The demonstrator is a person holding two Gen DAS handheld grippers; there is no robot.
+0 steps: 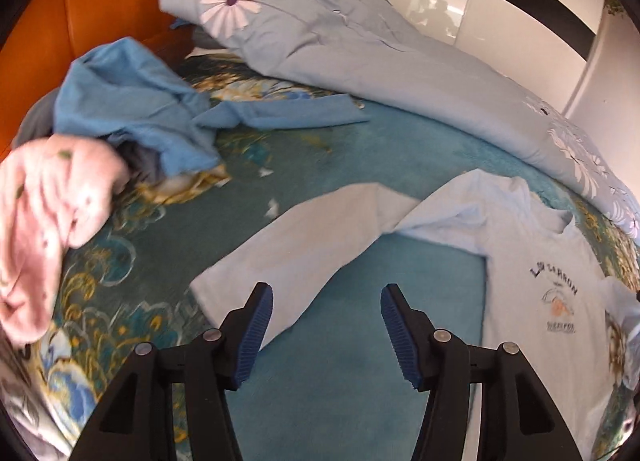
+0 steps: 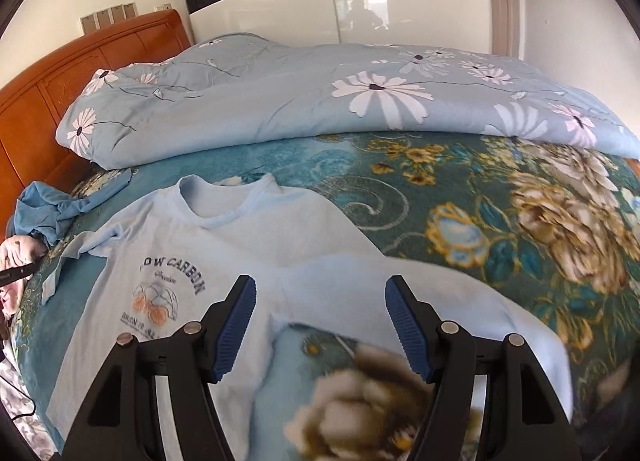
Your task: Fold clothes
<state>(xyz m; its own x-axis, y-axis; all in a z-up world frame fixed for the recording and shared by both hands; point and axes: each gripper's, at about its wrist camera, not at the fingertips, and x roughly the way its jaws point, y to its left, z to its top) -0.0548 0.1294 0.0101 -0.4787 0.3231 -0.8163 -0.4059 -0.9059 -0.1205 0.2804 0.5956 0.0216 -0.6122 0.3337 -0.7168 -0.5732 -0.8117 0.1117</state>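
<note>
Your left tongs [image 1: 326, 297] and right tongs [image 2: 320, 289] both gape empty above the pale blue T-shirt [image 2: 248, 237] spread mid-bed [image 2: 400, 197], headboard-side sleeve outstretched.

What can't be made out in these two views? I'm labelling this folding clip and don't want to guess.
- Light blue T-shirt: its hem, right wrist view, lies behind the open right gripper.
- T-shirt print: small lines unreadable, left wrist view; too small, blurred.
- Pink garment: type unclear, motion-blurred and cut by the left edge.
- Blue garment: crumpled, shape unclear.
- Left gripper: open, empty; its holder is out of frame.
</note>
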